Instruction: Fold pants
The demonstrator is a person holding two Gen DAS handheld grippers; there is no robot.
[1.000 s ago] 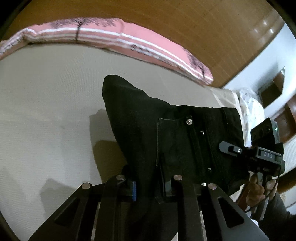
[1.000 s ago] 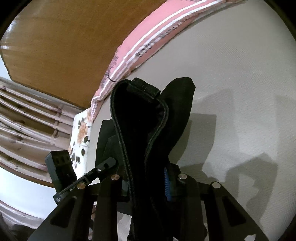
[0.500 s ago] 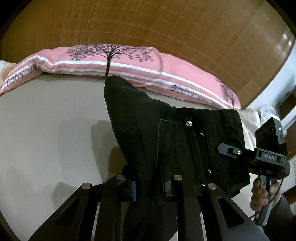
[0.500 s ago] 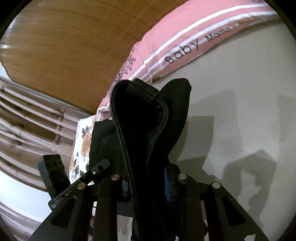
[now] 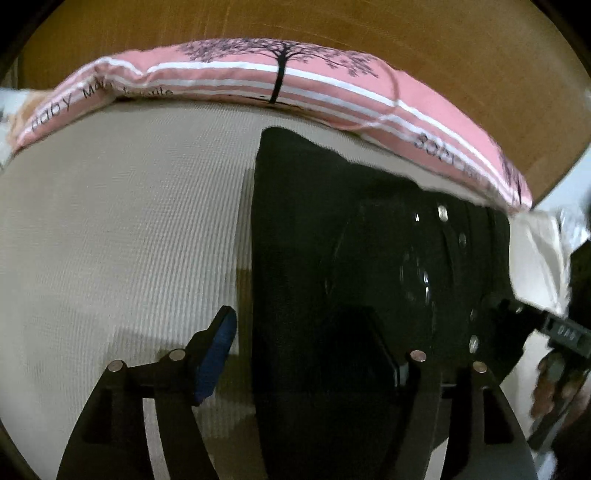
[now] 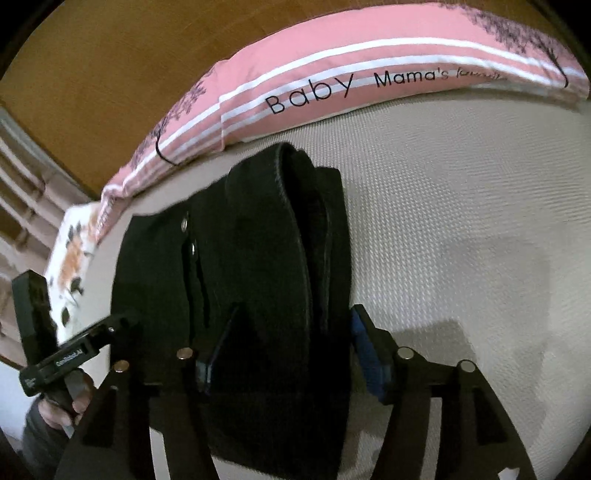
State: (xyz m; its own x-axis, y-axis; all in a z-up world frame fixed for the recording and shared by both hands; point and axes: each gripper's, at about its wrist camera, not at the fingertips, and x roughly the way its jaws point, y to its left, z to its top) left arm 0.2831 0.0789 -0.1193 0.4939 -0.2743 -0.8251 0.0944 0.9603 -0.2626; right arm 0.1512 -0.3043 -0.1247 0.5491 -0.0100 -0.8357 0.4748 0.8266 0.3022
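Black pants (image 5: 332,258) lie bunched on the beige bed sheet (image 5: 129,240), waistband with metal buttons toward the right in the left wrist view. My left gripper (image 5: 299,343) is open, its fingers spread wide with the cloth lying between them. In the right wrist view the pants (image 6: 258,258) lie between the spread fingers of my right gripper (image 6: 291,336), which is open; the blue pad (image 6: 364,347) stands clear of the cloth edge. The other gripper shows at the far right of the left wrist view (image 5: 561,328) and the far left of the right wrist view (image 6: 74,354).
A pink striped pillow (image 5: 280,85) with a tree print lies along the back of the bed against a wooden headboard (image 5: 332,26). A floral cloth (image 6: 74,251) lies at the left of the right wrist view. Bare sheet (image 6: 461,240) lies right of the pants.
Both grippers have opened and let go of the pants. The pants have dropped onto the sheet, and both cameras have moved lower and closer to the pillow.
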